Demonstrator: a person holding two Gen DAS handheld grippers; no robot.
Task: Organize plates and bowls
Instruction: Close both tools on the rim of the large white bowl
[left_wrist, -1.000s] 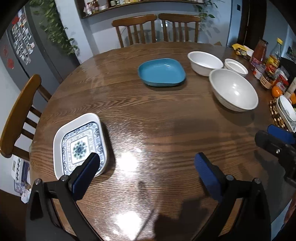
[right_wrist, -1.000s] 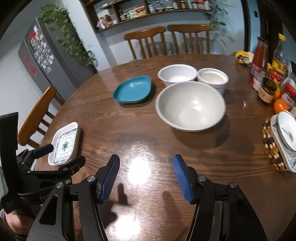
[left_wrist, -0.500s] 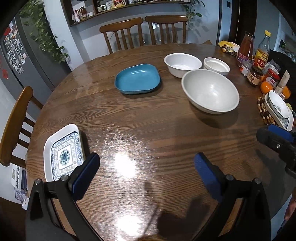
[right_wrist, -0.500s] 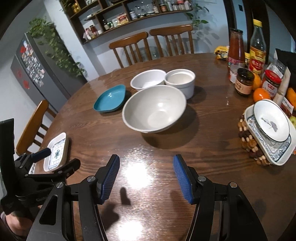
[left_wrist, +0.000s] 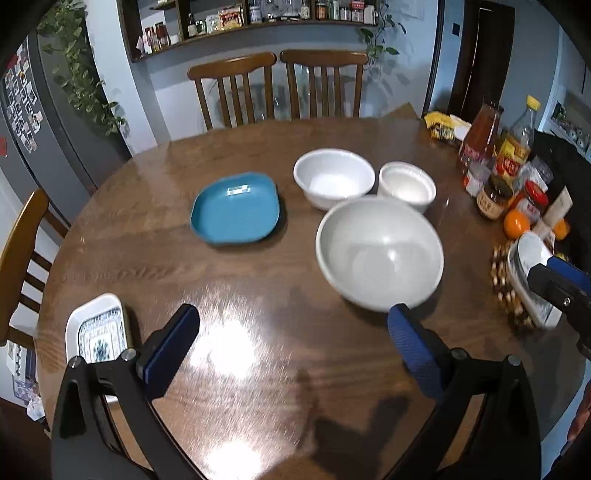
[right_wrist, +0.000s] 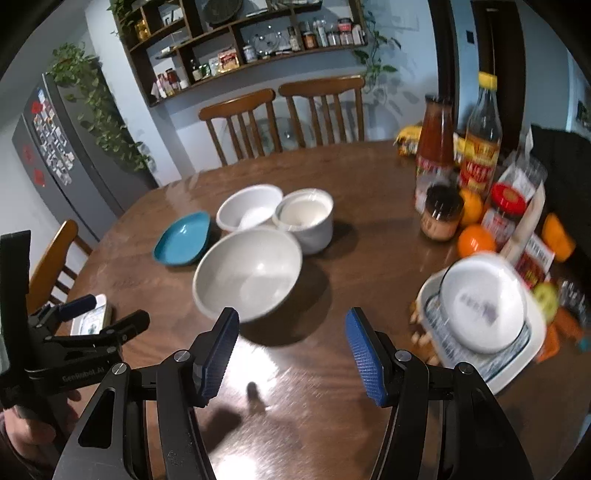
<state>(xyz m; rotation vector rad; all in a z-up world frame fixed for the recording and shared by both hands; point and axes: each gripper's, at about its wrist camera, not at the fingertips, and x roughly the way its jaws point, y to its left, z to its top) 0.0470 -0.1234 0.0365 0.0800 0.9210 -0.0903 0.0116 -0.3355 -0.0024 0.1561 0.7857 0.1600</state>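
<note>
Round and brown, the wooden table (left_wrist: 258, 280) stands in a kitchen with two wooden chairs (left_wrist: 277, 88) at its far edge, a wall shelf (right_wrist: 258, 48) with jars above them, and a grey fridge (right_wrist: 62, 147) with a hanging plant at the left. Near the middle of the table lies a blue plate (left_wrist: 234, 208), and to its right three white bowls stand close together: a medium bowl (left_wrist: 334, 177), a small deep bowl (left_wrist: 406, 186) just beside it, and a large bowl (left_wrist: 380, 253) in front of both, nearer to the front edge. At the left edge of the table is a white square plate (left_wrist: 98, 328) with a blue pattern. At the right edge a small round white dish (right_wrist: 484, 304) sits on a patterned square plate (right_wrist: 517, 363), which rests on a beaded mat. Behind them, along the right edge, are sauce bottles (right_wrist: 458, 140), jars and oranges (right_wrist: 476, 240). The left gripper (left_wrist: 291, 339) hovers above the front part of the table with its jaws wide apart and nothing between them. The right gripper (right_wrist: 291, 350) also hangs over the front edge, its jaws partly open and holding nothing; the large bowl is just beyond its left finger. Both views are a little blurred.
</note>
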